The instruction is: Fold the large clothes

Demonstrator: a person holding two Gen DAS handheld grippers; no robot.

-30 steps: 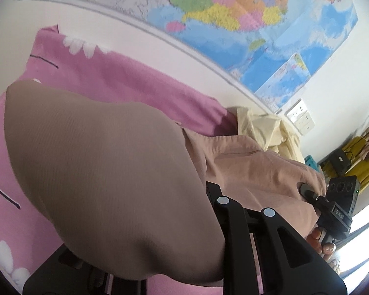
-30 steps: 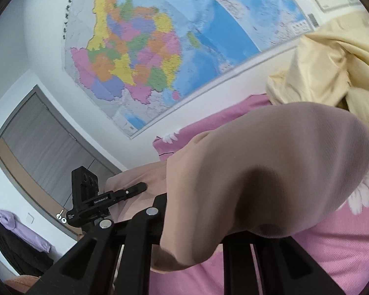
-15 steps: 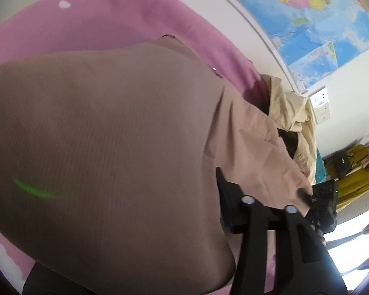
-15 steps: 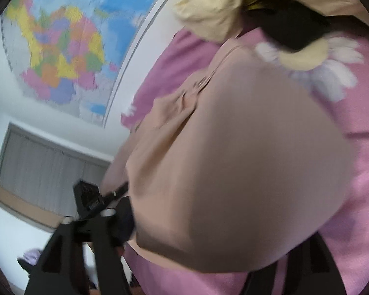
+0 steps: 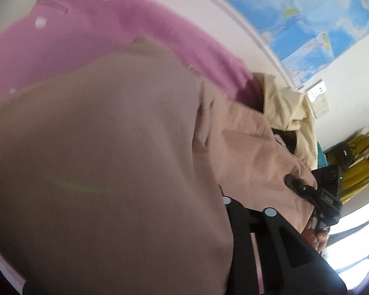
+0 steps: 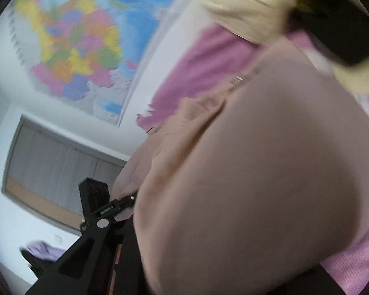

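The left hand-held gripper (image 5: 233, 211) is closing its jaws with garment (image 5: 98, 159) cloth caught between them. Only 1 black finger is showing; the other finger and both tips are lying under the fabric. The tan garment is bulging up over this hand-held gripper and filling most of the left wrist view. From the bulge it is running on to the right, flatter and creased, toward the right hand-held gripper (image 5: 315, 196). There its edge is reaching the black fingers, and a person's fingertips (image 5: 315, 236) are showing just below.

In the right wrist view, the right hand-held gripper (image 6: 135, 221) is also closing its jaws on the garment (image 6: 246, 184). The cloth is ballooning over it and hiding the tips, so the pads cannot be seen. The left hand-held gripper (image 6: 98, 201) is showing at the garment's far edge, against the fabric.

The garment is hanging between the 2 hand-held grippers over a bed (image 5: 86, 36) with a pink sheet and white flower prints. Its far part, with a small metal clip or button, seems to be lying on the sheet, though blur is making that uncertain. Beyond it, a pale yellow cloth (image 5: 287, 108) is lying crumpled on the bed near the wall, with something black (image 6: 344, 36) beside it. A map (image 5: 307, 12) is hanging on the white wall above the bed, and a socket (image 5: 318, 98) is sitting just below the map's corner.
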